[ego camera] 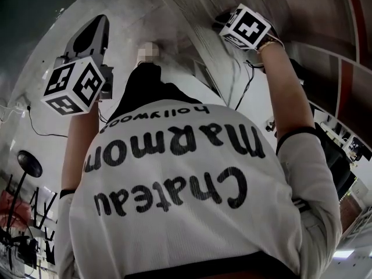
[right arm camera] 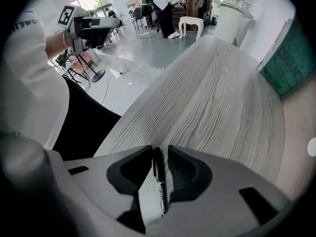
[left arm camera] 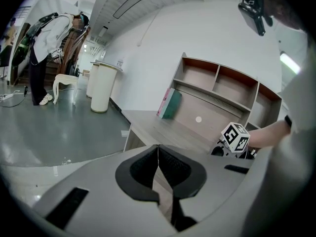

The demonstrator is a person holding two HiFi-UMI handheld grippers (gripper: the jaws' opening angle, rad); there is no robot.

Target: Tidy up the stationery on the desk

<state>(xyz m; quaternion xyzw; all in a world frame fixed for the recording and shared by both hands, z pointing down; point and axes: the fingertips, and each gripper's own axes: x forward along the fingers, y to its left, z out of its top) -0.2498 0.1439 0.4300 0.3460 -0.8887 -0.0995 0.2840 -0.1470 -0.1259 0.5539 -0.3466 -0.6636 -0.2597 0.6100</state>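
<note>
Between the jaws of the right gripper (right arm camera: 159, 148), a black pen (right arm camera: 160, 191) is seen lying flat on the wood-grain desk (right arm camera: 212, 93), near its front edge. The jaws are held apart and neither pad can be seen pressing on the barrel. The pen sits close against the pad on the view's left, and a sliver of desk is left bare on its other side. Its long axis runs along the slot between the pads, so it would be met square across the barrel when they are brought together; the grasp is judged to need only a closing, with little or no turning of the wrist. The left gripper (left arm camera: 158, 147) is held well clear of the desk, off its front edge, with its jaws drawn together on nothing, so the right hand is plainly the nearer. A green book (right arm camera: 291, 58) is propped farther back on the desk.
</note>
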